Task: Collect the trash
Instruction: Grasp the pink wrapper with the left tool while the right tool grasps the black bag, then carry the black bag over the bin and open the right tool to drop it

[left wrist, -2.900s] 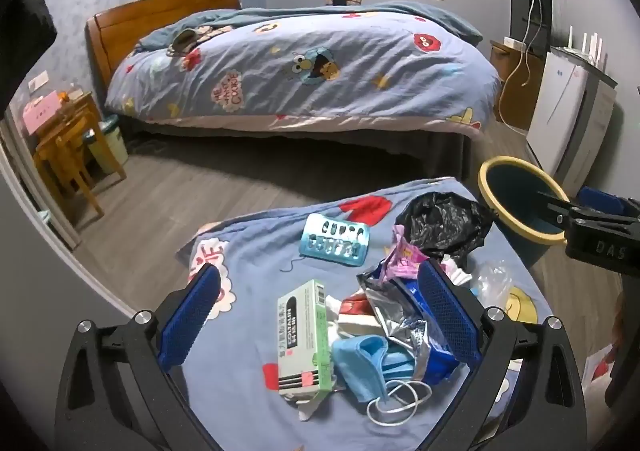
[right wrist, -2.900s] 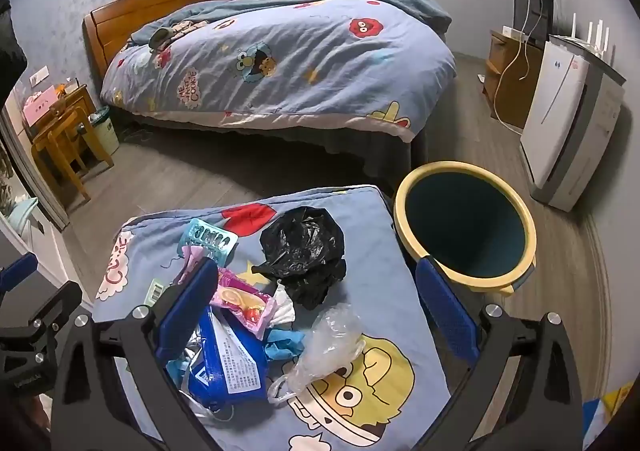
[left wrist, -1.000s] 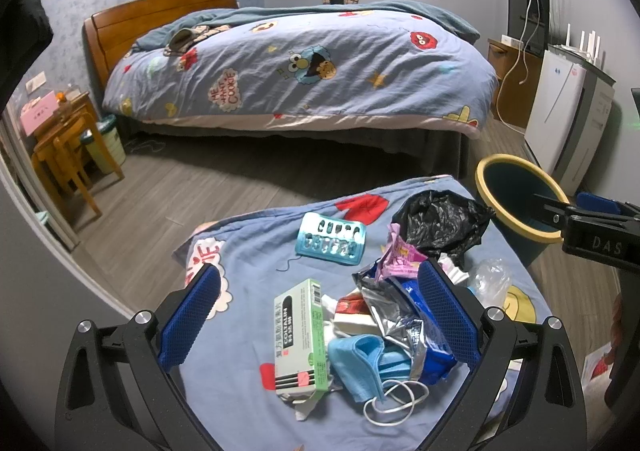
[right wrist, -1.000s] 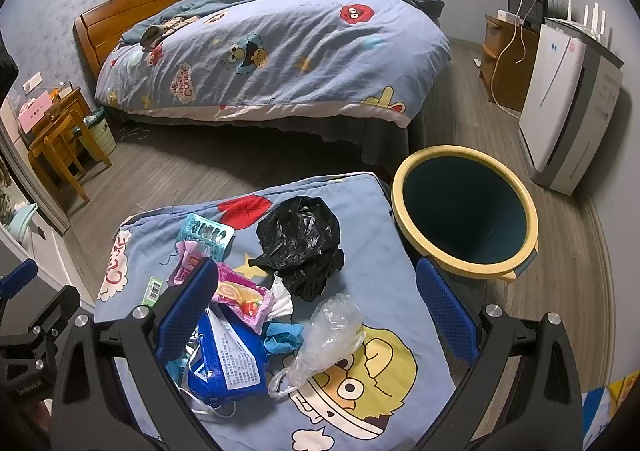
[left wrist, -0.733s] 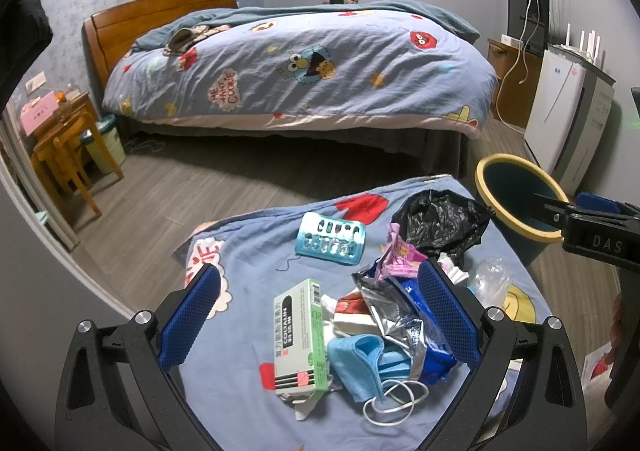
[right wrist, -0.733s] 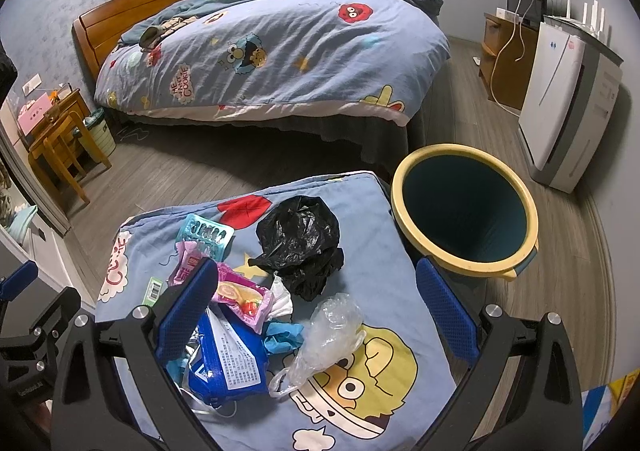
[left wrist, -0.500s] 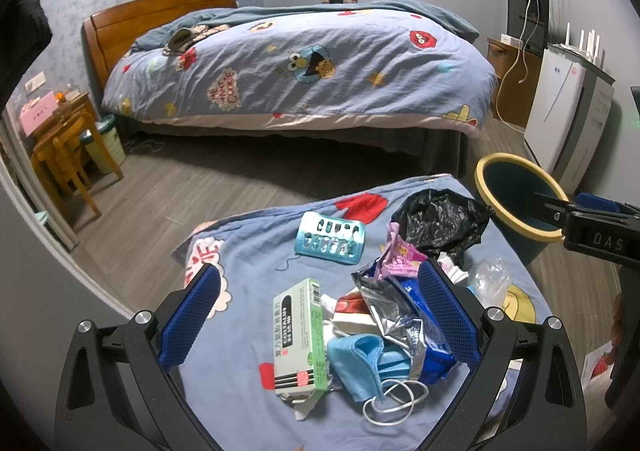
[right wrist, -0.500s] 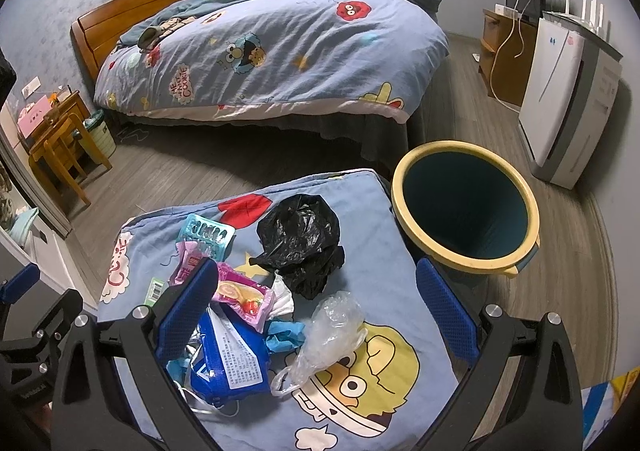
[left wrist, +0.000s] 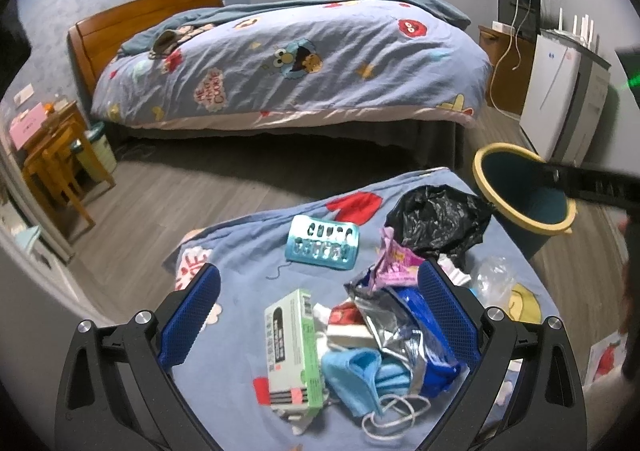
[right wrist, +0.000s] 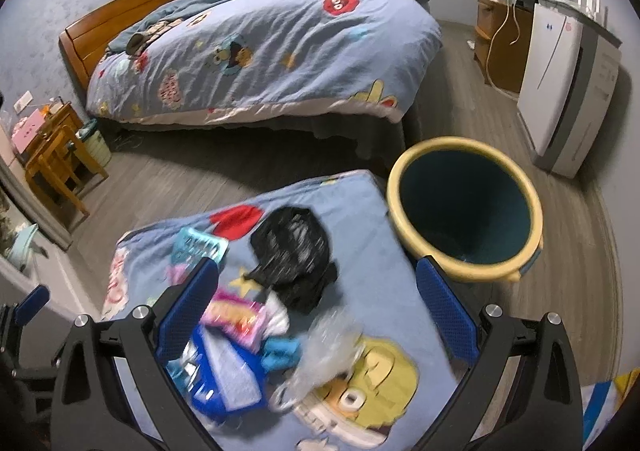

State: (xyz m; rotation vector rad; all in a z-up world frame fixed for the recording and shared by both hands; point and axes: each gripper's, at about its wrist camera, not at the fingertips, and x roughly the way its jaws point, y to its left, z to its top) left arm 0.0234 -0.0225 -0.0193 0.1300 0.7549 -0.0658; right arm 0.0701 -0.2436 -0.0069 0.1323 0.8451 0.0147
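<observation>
Trash lies on a blue cartoon cloth (left wrist: 240, 243): a green-white box (left wrist: 292, 351), a blue face mask (left wrist: 356, 375), a silver-blue wrapper (left wrist: 404, 327), a pink wrapper (left wrist: 394, 265), a teal blister tray (left wrist: 323, 243), a black plastic bag (left wrist: 438, 221) and a clear bag (left wrist: 494, 279). My left gripper (left wrist: 320, 311) is open above the box and wrappers. My right gripper (right wrist: 320, 315) is open above the black bag (right wrist: 294, 255) and clear bag (right wrist: 328, 351). A yellow-rimmed dark bin (right wrist: 466, 207) stands right of the cloth.
A large bed (left wrist: 288, 63) fills the back. A white appliance (right wrist: 560, 91) and a wooden cabinet (right wrist: 500, 47) stand at the right wall. Small wooden tables (left wrist: 52, 167) and a small bin (left wrist: 94, 151) stand at the left. Grey floor lies between bed and cloth.
The right gripper has moved forward and tilted toward the trash and bin; its view is now blurred. The left gripper has barely moved. Both stay open and empty.
</observation>
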